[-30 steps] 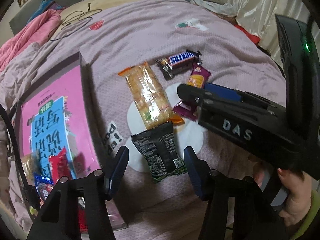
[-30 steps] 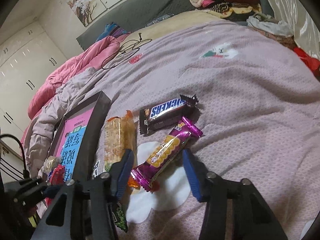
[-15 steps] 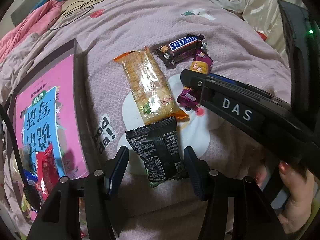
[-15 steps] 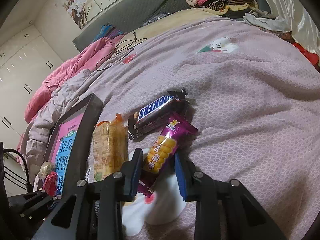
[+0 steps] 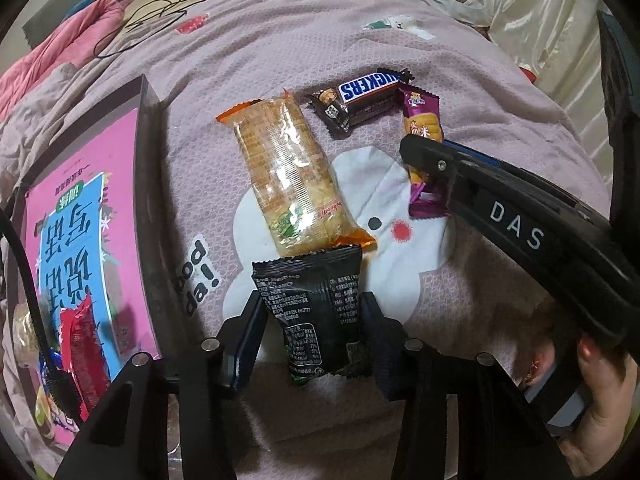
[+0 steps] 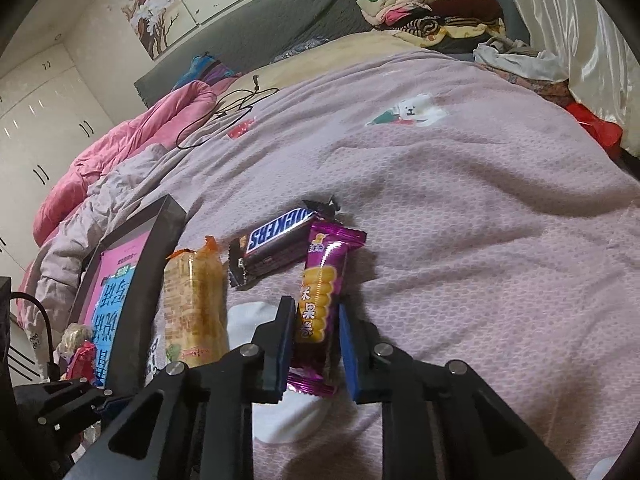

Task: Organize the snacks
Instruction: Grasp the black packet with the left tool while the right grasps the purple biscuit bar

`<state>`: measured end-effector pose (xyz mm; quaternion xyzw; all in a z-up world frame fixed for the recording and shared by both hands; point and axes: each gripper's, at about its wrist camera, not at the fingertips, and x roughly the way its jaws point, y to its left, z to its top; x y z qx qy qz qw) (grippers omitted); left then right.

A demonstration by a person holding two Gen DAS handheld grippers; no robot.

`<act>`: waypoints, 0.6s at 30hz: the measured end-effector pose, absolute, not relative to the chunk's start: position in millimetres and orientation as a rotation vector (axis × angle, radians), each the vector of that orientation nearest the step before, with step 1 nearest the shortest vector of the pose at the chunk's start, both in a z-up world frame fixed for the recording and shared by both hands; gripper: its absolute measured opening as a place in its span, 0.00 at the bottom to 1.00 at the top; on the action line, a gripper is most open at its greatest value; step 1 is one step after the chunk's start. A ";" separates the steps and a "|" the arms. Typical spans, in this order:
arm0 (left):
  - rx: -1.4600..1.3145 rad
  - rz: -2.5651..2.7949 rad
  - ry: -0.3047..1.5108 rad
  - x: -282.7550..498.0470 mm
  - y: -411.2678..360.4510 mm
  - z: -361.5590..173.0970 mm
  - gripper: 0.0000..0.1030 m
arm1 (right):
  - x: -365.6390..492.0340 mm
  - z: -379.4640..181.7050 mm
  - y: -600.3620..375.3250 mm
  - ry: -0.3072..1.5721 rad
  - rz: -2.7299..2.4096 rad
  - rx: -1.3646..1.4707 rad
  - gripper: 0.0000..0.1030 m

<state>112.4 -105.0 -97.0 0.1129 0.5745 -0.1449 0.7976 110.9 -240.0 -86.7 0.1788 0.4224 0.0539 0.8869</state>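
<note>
A black snack packet (image 5: 308, 276) lies on the mauve bedspread (image 5: 280, 40). My left gripper (image 5: 312, 304) points steeply down over it, jaws closing, both pads touching the packet's sides. A purple snack bar (image 6: 324, 276) with yellow print lies beside a Snickers bar (image 6: 280, 236). My right gripper (image 6: 314, 312) has its jaws closing, and its blue pads pinch the purple bar's lower half. In the left wrist view the right gripper (image 5: 424, 160) reaches in from the right over the purple bar (image 5: 420, 120). A long clear pack of crackers (image 5: 288, 176) lies between them.
A dark-rimmed box (image 5: 150, 184) with a pink and blue printed bottom sits at the left and holds a red packet (image 5: 80, 344) and other small snacks. A person's hand (image 5: 600, 392) holds the right gripper's handle. A black cable (image 6: 224, 112), a pink quilt and folded clothes lie farther back.
Both grippers' jaws have drawn in, the left onto the black packet, the right onto the purple bar. The left gripper came lower. The purple bar swung from slanted to nearly straight between the right fingers.
</note>
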 end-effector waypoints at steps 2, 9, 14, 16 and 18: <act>0.241 -0.311 1.232 112.7 -105.4 -97.1 0.45 | 110.6 -87.5 -241.9 0.879 0.112 0.383 0.20; 0.241 -0.316 1.224 113.9 -107.7 -97.0 0.41 | 107.3 -86.3 -245.6 0.870 0.119 0.391 0.20; 0.232 -0.320 1.220 112.4 -105.7 -95.0 0.40 | 104.7 -85.5 -248.0 0.868 0.126 0.397 0.20; 0.230 -0.325 1.217 110.9 -105.5 -92.9 0.39 | 103.3 -84.4 -249.3 0.866 0.126 0.397 0.20; 0.228 -0.327 1.215 109.3 -104.3 -90.7 0.39 | 102.1 -82.7 -249.2 0.862 0.131 0.398 0.20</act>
